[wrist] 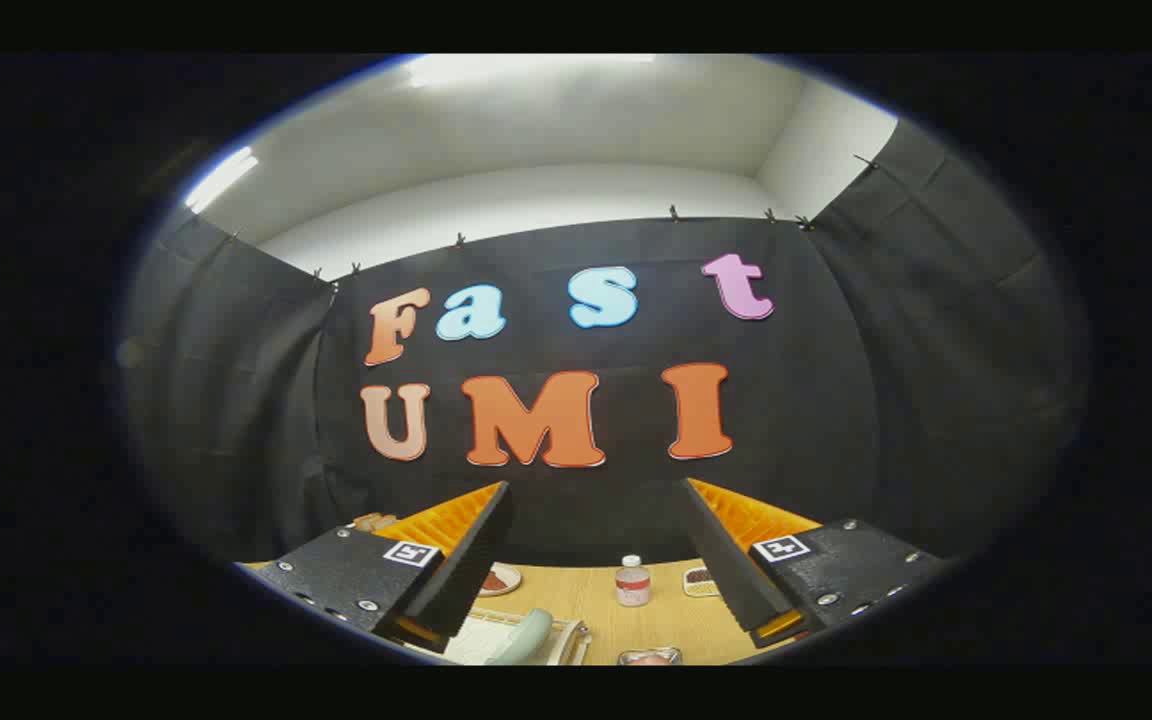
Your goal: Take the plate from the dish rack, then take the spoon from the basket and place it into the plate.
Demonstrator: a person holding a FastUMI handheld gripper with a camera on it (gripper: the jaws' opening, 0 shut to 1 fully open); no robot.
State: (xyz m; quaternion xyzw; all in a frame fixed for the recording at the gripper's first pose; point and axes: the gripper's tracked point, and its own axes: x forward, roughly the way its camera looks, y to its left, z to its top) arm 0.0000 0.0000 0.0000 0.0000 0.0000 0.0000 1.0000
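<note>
- The gripper [596, 545] is held high with its fingers spread wide and nothing between them.
- The wooden bench [586, 610] lies below.
- The dish rack [496, 640] sits under the left finger, holding a pale green piece, perhaps the plate [528, 638].
- A small bottle [633, 581] stands between the fingers, further off.
</note>
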